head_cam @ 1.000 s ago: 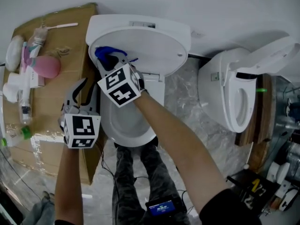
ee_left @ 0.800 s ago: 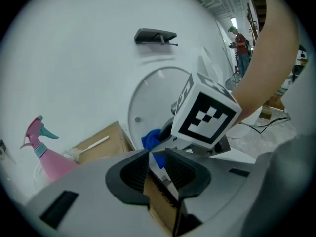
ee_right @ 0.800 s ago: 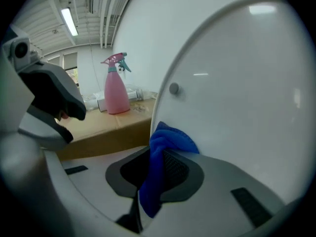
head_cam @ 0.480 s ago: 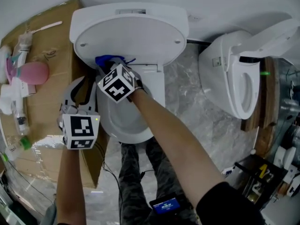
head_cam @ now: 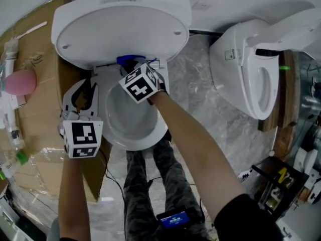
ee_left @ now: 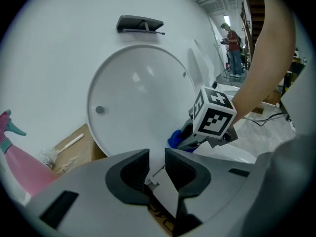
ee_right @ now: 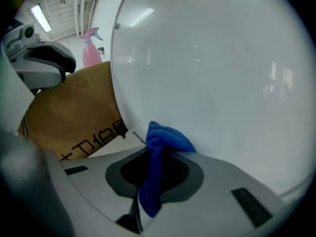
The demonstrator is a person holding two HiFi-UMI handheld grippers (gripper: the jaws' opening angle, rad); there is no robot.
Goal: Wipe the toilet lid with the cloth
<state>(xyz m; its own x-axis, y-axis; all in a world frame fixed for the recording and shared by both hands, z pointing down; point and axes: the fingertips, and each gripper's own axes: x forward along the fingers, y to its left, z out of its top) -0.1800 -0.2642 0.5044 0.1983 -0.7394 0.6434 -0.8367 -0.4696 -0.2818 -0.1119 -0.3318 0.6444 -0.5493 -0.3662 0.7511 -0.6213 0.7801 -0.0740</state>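
Hold the blue cloth (ee_right: 167, 138) squeezed tight in the right gripper (head_cam: 132, 68), low against the raised toilet lid (head_cam: 120, 29), upper middle. Press flat, rub slowly over all the white. Leave left gripper (head_cam: 84, 90), fingers a bit apart, empty, at left.

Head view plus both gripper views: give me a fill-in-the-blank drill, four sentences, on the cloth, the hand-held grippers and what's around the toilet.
1. The right hand-held gripper is shut on a cloth, at the lower edge of the toilet lid; the cloth's colour is ____.
2. The left hand-held gripper has its jaws apart and holds ____.
3. The box under the pink spray bottle is made of ____.
4. A second toilet stands on the person's ____ side.

Missing words: blue; nothing; cardboard; right.
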